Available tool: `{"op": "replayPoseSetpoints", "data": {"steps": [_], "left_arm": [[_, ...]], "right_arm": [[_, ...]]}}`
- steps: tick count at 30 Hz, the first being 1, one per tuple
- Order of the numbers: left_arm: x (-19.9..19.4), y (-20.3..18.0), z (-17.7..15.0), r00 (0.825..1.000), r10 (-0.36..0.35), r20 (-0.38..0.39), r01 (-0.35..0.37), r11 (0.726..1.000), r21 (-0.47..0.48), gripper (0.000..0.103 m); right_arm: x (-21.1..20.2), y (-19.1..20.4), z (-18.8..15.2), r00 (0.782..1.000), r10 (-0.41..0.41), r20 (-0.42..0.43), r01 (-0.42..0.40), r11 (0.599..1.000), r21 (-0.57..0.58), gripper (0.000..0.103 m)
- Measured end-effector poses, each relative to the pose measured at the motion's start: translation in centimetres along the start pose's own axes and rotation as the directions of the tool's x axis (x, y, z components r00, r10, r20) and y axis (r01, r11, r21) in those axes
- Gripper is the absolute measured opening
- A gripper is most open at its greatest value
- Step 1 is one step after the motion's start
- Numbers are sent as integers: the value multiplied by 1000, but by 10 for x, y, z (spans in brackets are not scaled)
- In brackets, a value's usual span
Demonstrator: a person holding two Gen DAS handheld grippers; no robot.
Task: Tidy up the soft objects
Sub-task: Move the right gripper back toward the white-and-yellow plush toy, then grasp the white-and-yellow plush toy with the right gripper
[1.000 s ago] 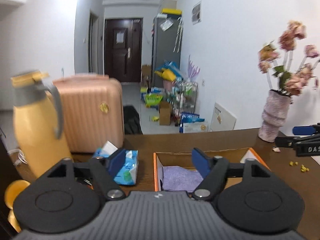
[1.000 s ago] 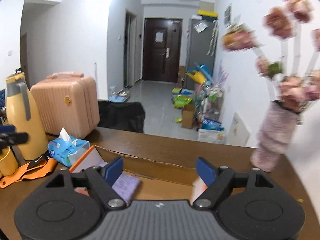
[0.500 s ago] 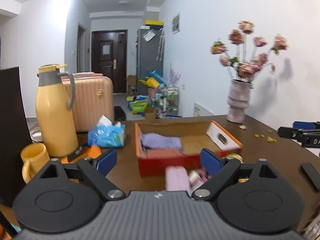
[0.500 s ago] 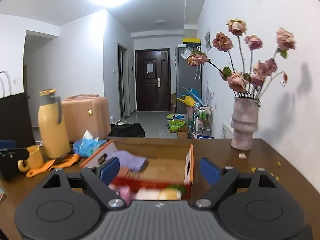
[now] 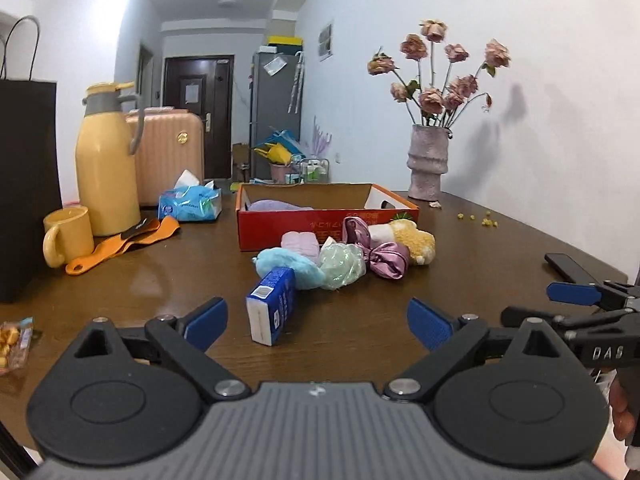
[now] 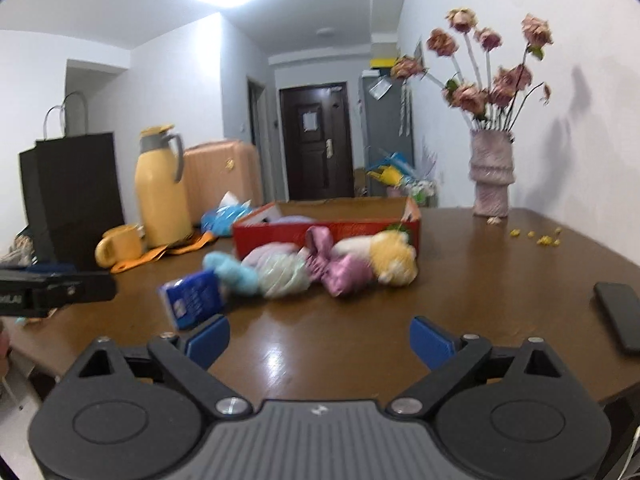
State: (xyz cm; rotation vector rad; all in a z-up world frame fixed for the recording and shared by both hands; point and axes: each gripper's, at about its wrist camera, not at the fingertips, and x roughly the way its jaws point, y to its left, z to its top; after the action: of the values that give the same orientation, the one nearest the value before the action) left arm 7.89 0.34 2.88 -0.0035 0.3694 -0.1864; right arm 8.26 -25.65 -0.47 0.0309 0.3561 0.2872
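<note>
A red cardboard box (image 5: 328, 220) (image 6: 328, 232) stands mid-table with a lilac cloth (image 5: 276, 205) inside. In front of it lies a heap of soft things: a light blue plush (image 5: 288, 266), a pale green pouf (image 5: 342, 266), a pink satin bow (image 5: 378, 250), a yellow plush toy (image 5: 414, 240) and a pink cloth (image 5: 300, 242). A blue tissue pack (image 5: 274, 306) (image 6: 194, 298) lies nearest. My left gripper (image 5: 318, 322) hangs well short of the heap, its jaws still opening with nothing between them. My right gripper (image 6: 320, 340) is likewise opening and holds nothing.
At the left stand a yellow jug (image 5: 106, 160), a yellow mug (image 5: 68, 234), an orange strap (image 5: 124, 242), a blue tissue bag (image 5: 192, 202) and a black paper bag (image 5: 24, 184). A vase of dried roses (image 5: 428, 164) stands at the back right. A phone (image 6: 618, 316) lies at the right edge.
Both grippers have drawn back and down from over the box to the table's near side, and their jaws have spread wider. The heap in front of the box has come into view.
</note>
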Motion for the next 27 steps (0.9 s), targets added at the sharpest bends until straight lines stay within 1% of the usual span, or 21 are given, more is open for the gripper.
{"op": "replayPoseSetpoints", "data": {"steps": [2,6,10,14,17,19,23,24,26,27], "left_arm": [[3,1,1,1000,2,-1,-2,1000,-19,98],[11,2,-4,1000,9,-29,-10,999,-35,98],[28,1,-6,998,-8,-56,5,999,-40,98],[60,-7,9,998,-39,-51,38,999,-16,98],[92,-18,33,997,-80,0,80,997,14,98],[114,-26,46,995,-94,10,94,995,25,98],[158,-37,66,994,-105,-8,105,994,15,94],[164,-38,68,994,-113,-11,113,994,4,94],[178,-39,67,992,-121,-35,121,993,-17,94],[184,-39,67,991,-121,-50,120,993,-22,94]], "right_arm": [[-1,5,-3,1000,-4,-3,4,1000,-10,97],[2,4,-2,1000,-19,-3,19,1000,-8,97],[11,-8,-3,998,-57,-11,57,998,21,95],[34,-30,6,994,-109,-24,110,993,36,93],[62,-49,21,991,-133,-31,134,990,31,92],[87,-62,33,990,-136,-42,137,990,32,92],[147,-85,54,989,-120,-90,124,992,37,88],[164,-90,59,988,-112,-103,117,992,45,85],[195,-98,66,986,-97,-137,106,993,55,85],[213,-101,69,984,-86,-154,95,994,53,81]]}}
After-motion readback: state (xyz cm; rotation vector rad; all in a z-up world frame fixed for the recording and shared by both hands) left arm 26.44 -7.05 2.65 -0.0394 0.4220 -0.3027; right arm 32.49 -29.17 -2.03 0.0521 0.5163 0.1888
